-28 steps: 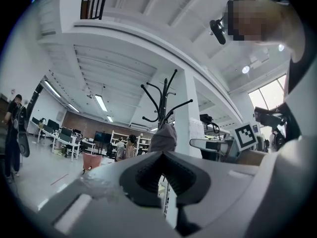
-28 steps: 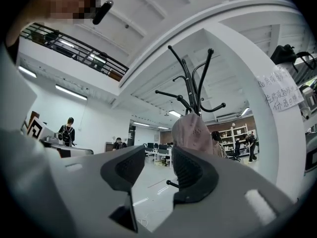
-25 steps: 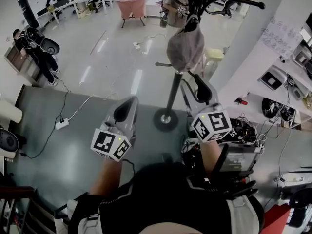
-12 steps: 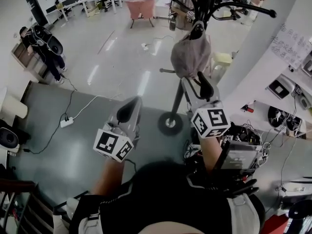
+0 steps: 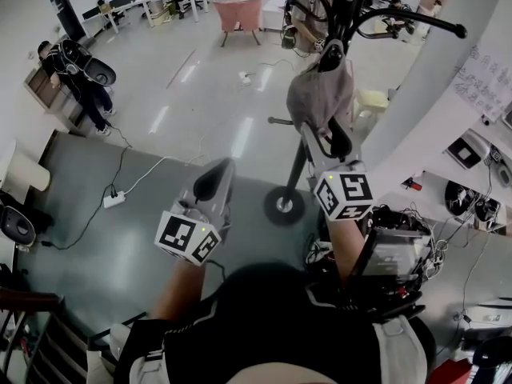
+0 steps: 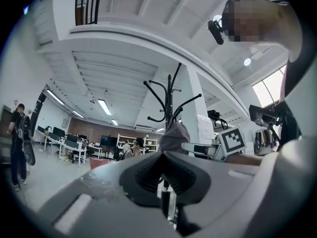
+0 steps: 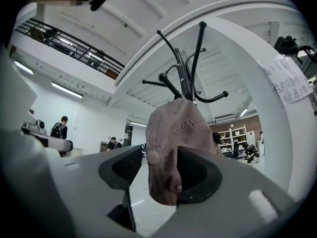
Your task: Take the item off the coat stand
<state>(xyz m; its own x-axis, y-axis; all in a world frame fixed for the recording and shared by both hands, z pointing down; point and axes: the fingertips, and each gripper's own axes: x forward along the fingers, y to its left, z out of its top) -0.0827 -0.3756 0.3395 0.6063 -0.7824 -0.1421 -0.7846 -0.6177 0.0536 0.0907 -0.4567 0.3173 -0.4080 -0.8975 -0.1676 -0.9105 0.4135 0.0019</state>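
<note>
A dusty-pink cap [image 5: 318,94] hangs from a hook of the black coat stand [image 5: 296,170]. My right gripper [image 5: 326,141] reaches up to the cap's lower edge. Its jaws have just been opening and now stand wide. In the right gripper view the cap [image 7: 173,143] hangs between the two dark pads [image 7: 198,175], which do not press on it, under the stand's hooks [image 7: 190,78]. My left gripper [image 5: 213,181] is lower and to the left, shut and holding nothing. In the left gripper view, stand [image 6: 171,95] and cap [image 6: 174,135] lie ahead beyond the left gripper [image 6: 161,171].
The stand's round base [image 5: 284,206] sits at the edge of a grey mat [image 5: 120,254]. A white pillar [image 5: 416,94] rises close on the right, with equipment and cables [image 5: 396,250] below it. A person [image 5: 80,74] stands far left. A pink chair [image 5: 240,10] and desks lie beyond.
My right gripper has moved forward to the cap, so its fingers now flank the cap's lower edge. The left gripper has crept forward a little.
</note>
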